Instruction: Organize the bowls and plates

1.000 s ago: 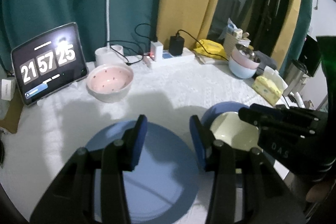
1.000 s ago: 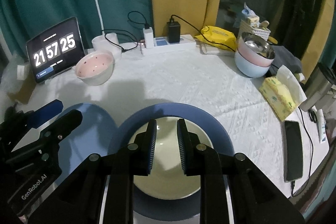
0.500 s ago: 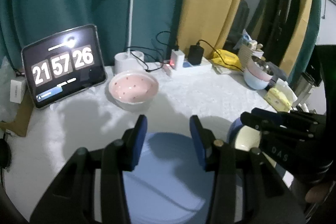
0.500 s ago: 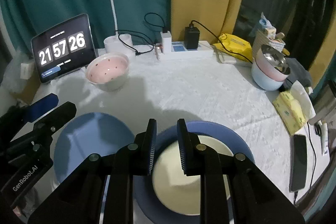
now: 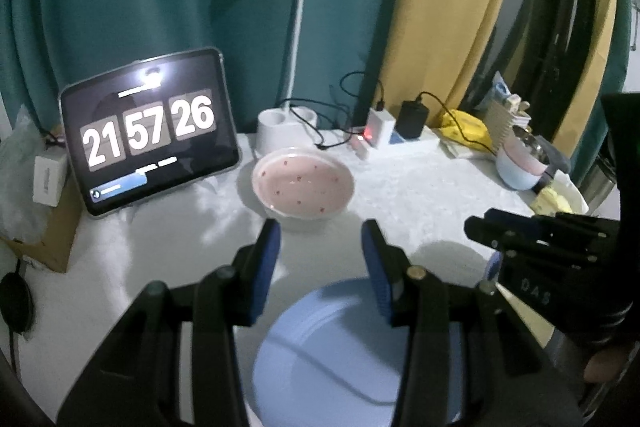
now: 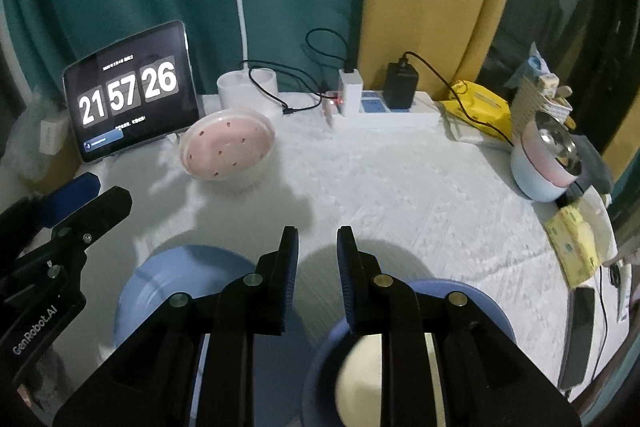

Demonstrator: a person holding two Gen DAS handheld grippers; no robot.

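Fingers of the left gripper point(image 5: 321, 239) stand apart, empty, above a blue plate point(image 5: 332, 359). Right gripper point(image 6: 317, 243) fingers sit narrowly apart, gripping nothing, over what looks like a cream bowl point(image 6: 360, 383) on another blue plate point(image 6: 496, 319); pink speckled bowl point(image 6: 228, 147) waits beside the tablet point(image 6: 128, 91).

Both fisheye views sit just behind their own black two-finger grippers, angled down across the white-clothed table point(image 5: 420, 195) towards the upright black tablet showing clock digits point(image 5: 150, 131) at the far left. The left view looks from close above the plain blue plate point(image 5: 332, 359). The right view stands further right of the tablet point(image 6: 130, 91); both share it, the pink spotted bowl point(image 5: 303, 183) beside it and the plate point(image 6: 180, 275).
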